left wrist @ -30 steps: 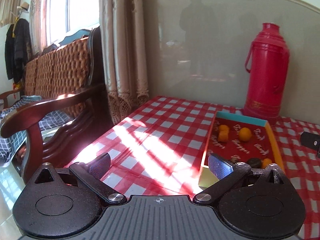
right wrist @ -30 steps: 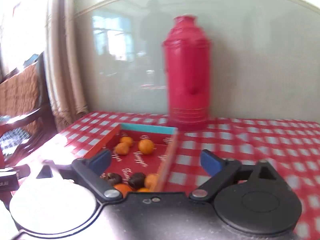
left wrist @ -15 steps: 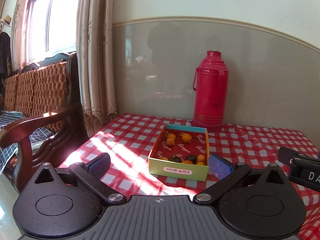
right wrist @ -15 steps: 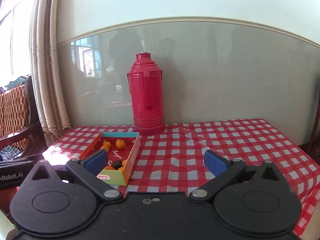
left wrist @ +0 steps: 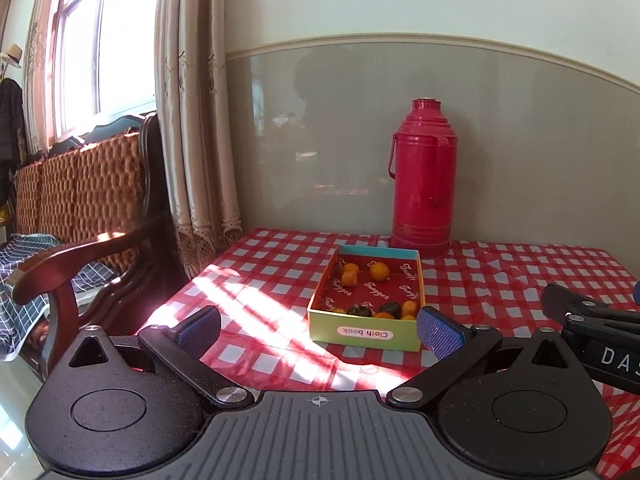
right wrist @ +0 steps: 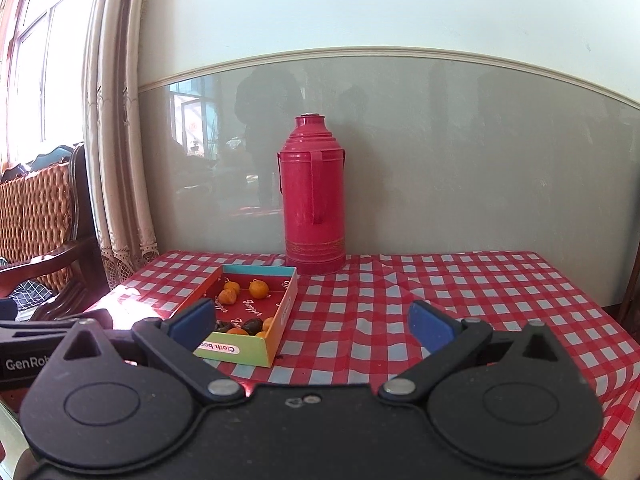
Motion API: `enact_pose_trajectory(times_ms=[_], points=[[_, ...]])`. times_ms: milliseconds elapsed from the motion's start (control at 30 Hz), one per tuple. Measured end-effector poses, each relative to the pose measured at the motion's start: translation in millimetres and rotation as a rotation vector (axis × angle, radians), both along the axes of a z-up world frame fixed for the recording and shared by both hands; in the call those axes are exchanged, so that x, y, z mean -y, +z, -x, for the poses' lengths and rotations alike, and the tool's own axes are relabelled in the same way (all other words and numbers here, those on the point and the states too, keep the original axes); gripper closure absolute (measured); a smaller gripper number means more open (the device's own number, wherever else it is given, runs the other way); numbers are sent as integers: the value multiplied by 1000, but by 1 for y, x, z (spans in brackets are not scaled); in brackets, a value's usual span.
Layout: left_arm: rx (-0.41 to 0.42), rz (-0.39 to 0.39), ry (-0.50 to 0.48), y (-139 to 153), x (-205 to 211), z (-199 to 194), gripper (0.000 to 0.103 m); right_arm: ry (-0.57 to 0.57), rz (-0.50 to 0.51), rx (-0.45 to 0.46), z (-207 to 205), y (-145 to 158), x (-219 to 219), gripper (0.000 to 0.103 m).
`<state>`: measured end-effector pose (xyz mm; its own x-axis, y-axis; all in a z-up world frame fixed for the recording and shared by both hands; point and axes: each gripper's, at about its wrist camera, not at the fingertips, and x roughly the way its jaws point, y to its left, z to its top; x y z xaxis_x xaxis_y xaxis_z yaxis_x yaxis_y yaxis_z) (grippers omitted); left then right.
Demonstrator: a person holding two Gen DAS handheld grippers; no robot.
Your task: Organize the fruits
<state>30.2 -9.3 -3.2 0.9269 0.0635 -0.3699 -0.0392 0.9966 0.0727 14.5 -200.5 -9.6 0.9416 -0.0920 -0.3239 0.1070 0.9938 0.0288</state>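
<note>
A shallow cardboard box (left wrist: 365,333) with a red inside and a green front wall stands on the checked table; it also shows in the right wrist view (right wrist: 236,350). Several small orange fruits (left wrist: 379,271) and dark fruits (left wrist: 390,309) lie in it, also seen in the right wrist view (right wrist: 258,289). My left gripper (left wrist: 318,330) is open and empty, back from the box's near wall. My right gripper (right wrist: 310,326) is open and empty, to the right of the box. The right gripper's body (left wrist: 596,332) shows at the left view's right edge.
A tall red thermos flask (left wrist: 422,180) stands behind the box against the wall, also in the right wrist view (right wrist: 314,196). A wooden armchair (left wrist: 80,216) and a curtain (left wrist: 192,120) are at the table's left. The red-checked tablecloth (right wrist: 440,300) spreads right.
Both grippers have pulled back from the box. It was close under the fingers a second ago and now lies farther ahead. Both stayed open and empty.
</note>
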Motion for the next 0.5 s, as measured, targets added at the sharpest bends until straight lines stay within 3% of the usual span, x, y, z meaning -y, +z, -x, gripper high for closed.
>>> enact_pose_trajectory(times_ms=[500], points=[[-20,2,-18,0,5,-7,0,-27,-7,2,-4,-2,2,6]])
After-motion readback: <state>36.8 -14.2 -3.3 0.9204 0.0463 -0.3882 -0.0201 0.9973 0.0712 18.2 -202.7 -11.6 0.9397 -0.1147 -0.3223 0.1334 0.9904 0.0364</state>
